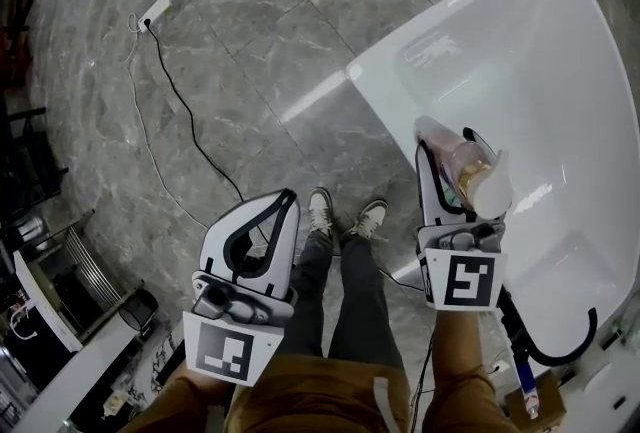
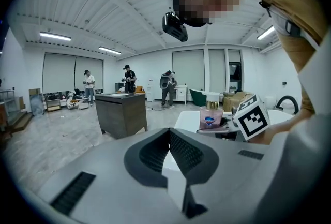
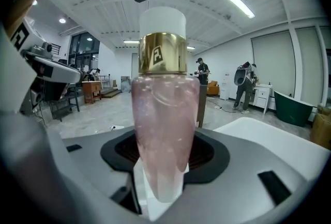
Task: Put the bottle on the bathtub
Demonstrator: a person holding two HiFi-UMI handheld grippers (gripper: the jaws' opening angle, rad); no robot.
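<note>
Right gripper (image 1: 455, 171) fingers clamp the pink bottle (image 1: 478, 179) low, cap up, holding it over the bathtub (image 1: 560, 51) near its rim for set-down (left gripper (image 1: 262, 231) idle, fingers clenched empty).

We see the bottle (image 3: 164, 114): translucent pale pink body, gold collar, white cap. In the left gripper view it carries a blue label patch. Bathtub (image 1: 560, 51): glossy white. Floor (image 1: 250, 31): grey with marble veining. Left tongs (image 1: 285, 201) and right tongs (image 1: 447, 143): white shells, black pads, and a cube of black-on-white square markers on each. Our trousers (image 1: 340, 301) are dark grey, sneakers (image 1: 345, 213) white-grey, sleeves (image 1: 470, 401) ochre. Black cable (image 1: 190, 136) on the floor, thin white one beside it.
</note>
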